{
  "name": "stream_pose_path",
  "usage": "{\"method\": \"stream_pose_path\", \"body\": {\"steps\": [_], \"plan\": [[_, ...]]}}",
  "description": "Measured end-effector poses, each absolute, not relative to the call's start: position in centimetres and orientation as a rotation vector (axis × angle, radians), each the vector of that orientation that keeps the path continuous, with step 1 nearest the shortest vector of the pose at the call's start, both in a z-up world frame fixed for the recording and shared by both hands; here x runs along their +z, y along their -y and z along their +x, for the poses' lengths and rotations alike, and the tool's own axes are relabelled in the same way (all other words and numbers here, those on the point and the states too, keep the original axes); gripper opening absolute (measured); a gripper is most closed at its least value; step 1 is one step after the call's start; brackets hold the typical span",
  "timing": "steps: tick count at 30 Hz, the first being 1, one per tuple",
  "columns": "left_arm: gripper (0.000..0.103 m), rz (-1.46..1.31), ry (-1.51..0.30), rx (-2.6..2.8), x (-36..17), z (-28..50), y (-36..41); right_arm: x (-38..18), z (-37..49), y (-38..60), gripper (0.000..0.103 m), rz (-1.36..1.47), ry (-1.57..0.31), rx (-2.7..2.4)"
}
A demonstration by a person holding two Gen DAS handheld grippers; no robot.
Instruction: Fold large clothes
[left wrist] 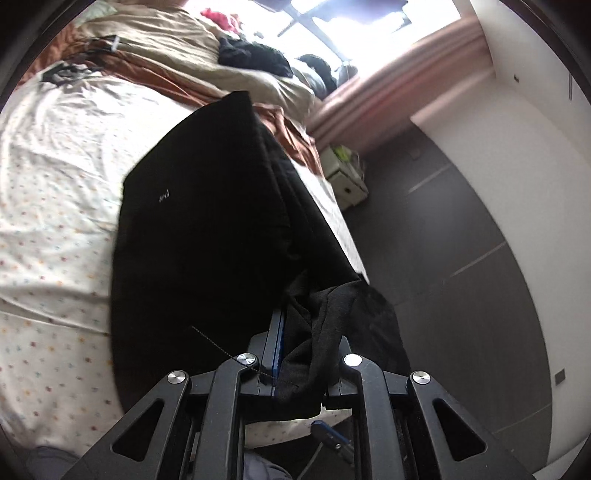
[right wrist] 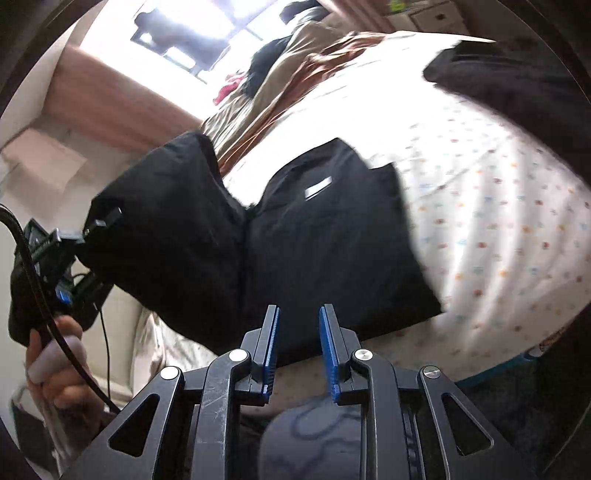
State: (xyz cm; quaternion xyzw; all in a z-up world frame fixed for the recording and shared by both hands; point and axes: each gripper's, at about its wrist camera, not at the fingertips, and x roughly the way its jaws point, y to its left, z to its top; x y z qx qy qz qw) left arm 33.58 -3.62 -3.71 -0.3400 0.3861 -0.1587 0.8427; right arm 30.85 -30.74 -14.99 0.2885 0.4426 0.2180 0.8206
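Black knit garment (left wrist: 207, 229) bunches in left claw (left wrist: 306, 354) (right claw (right wrist: 298, 347) gapes empty).

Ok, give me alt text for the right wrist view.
The right gripper hangs open and empty above a black garment lying on a dotted white bedsheet. At the left, the left gripper lifts one end of the garment, held by a hand. A bright window lies beyond.
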Motion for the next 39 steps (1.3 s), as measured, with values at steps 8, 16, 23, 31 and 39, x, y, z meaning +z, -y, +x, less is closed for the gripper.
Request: {"method": "stream_pose_path", "body": {"steps": [8, 16, 23, 31, 39], "plan": [[0.04, -0.628, -0.973, -0.461, -6.5, 36.7, 10.5, -16.5, 31.7, 35.1, 0.026, 0.678, -0.942, 0.405], [0.071, -0.642, -0.935, -0.418, -7.5, 36.3, 6.2, -16.8, 32.4, 36.0, 0.063, 0.742, -0.914, 0.47], [0.071, -0.68, -0.943, -0.245, -9.4, 34.0, 0.5, -17.7, 35.2, 34.1, 0.063, 0.708, -0.949, 0.455], [0.071, -0.636, -0.997, -0.147, -12.1, 32.3, -1.7, -17.9, 36.8, 32.9, 0.012, 0.714, -0.977, 0.475], [0.071, -0.598, -1.055, -0.125, -14.4, 32.3, -1.9, -19.3, 34.3, 34.4, 0.007, 0.774, -0.918, 0.504]]}}
